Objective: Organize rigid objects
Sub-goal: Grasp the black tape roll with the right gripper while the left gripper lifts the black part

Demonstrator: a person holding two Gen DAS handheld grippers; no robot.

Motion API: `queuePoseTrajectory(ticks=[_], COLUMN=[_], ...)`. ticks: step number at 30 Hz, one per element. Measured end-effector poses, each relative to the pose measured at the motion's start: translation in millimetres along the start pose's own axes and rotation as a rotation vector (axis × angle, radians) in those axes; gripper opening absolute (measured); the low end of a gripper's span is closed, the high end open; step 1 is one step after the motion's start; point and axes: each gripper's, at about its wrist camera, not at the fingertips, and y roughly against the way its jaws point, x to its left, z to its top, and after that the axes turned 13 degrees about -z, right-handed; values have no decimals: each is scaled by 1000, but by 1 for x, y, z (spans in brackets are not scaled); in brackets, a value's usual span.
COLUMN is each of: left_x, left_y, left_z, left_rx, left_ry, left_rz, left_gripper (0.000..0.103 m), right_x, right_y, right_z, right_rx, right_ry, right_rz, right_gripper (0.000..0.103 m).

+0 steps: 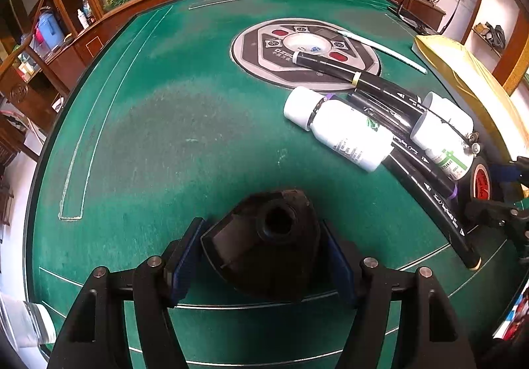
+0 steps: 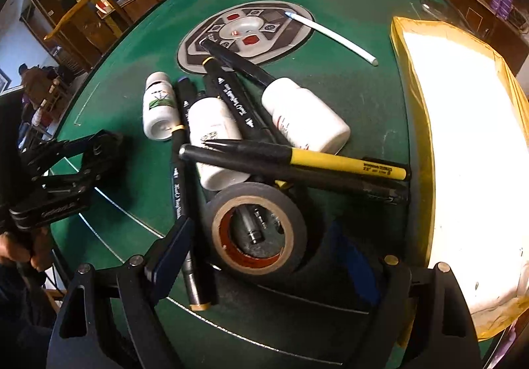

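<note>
the left gripper (image 1: 261,256) is closed on a dark cone-shaped block (image 1: 267,243) with a round hole in its top; both blue pads press its sides, low over the green table (image 1: 165,137). the right gripper (image 2: 264,256) sits around a tape roll (image 2: 258,230), left pad (image 2: 172,253) just beside the roll's rim, right pad mostly hidden behind it, so i cannot tell whether they press it. the roll lies at the near edge of a pile: three white bottles (image 2: 304,118), several black markers (image 2: 231,98) and a yellow-and-black pen (image 2: 347,164) crossing on top. a white stick (image 2: 330,35) lies apart near the table's round centre panel (image 2: 198,52). a yellow padded envelope (image 2: 463,137) lies right of the pile
</note>
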Motion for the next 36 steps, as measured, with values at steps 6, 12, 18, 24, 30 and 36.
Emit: queuePoseTrajectory(ticks=[6,12,18,24,30,36], left_x=[0,2,-3,-9,-20,-41], left_y=[-1,2,11,26,39,50], left_z=[1,1,2,6,10,18], left_rx=[-6,-15,-43,-76,-102,-127], left_ry=[2,21,10,-9,-39,-71], left_rz=[2,-29,-53,-77,-92,-111], left_gripper=[72,72,72,72,72,72], right_x=[7,11,14,19,20,0], right_y=[-2,1,13,27,43,56], right_z=[-1,-1,-4,-4,-5,-9], right_rx=[-8,5,-15,-54,-89,-112], right_ry=[51,49,48,38,22,-36], right_rz=[-46,-25,31,117,155,158], right_gripper=[63,63,63,63,63,63])
